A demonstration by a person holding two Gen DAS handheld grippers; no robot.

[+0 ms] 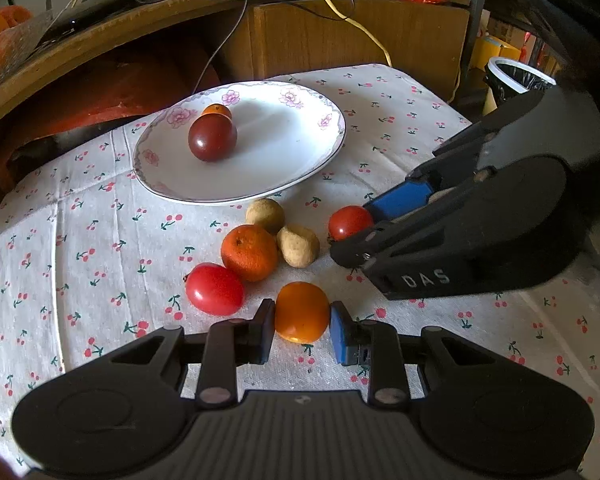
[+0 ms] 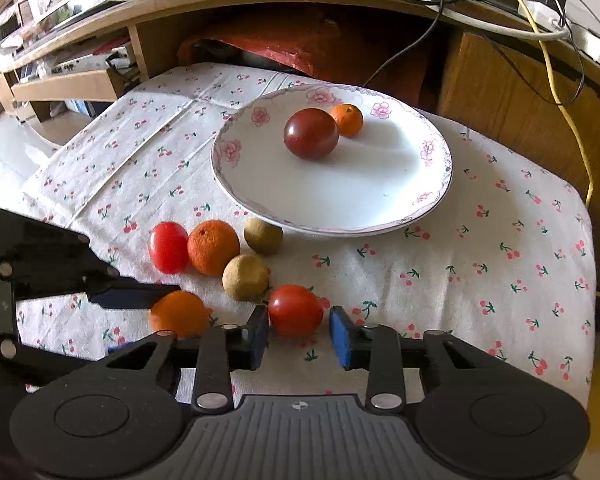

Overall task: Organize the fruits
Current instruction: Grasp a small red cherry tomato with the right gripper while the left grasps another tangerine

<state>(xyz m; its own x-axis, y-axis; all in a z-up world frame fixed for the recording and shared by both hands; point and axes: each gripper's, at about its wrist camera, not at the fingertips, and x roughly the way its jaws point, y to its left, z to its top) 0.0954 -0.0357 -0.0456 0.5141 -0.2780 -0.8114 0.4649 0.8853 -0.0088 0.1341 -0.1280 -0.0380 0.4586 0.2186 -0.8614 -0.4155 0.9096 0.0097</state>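
Fruits lie in two groups ahead of the fingers: two already on the plate (image 2: 420, 200) at the far side of the tabletop (image 2: 480, 280), six loose on the cherry-print cloth nearer in. Largest to smallest on the plate: one dark red tomato (image 2: 310, 133) and, touching it from behind, one small orange (image 2: 347, 119). On the cloth: one rough-skinned orange (image 2: 213, 247), one smooth orange fruit (image 1: 302, 311), one oblong red tomato (image 2: 168, 246), one round red tomato (image 2: 295, 309), and two brownish round fruits (image 2: 245, 277), (image 2: 263, 235). The smooth orange fruit sits squarely between the left gripper (image 1: 302, 330) fingers, both pads against its sides, so the fingers look clenched on it, though it rests on the cloth. The round red tomato lies between the right gripper (image 2: 299, 338) fingers, which are released: the left pad is at the skin, a gap shows at the right pad. Each hand is nearest its own fruit; the plate lies straight ahead and beyond, so my judgement is that both lifts travel forward
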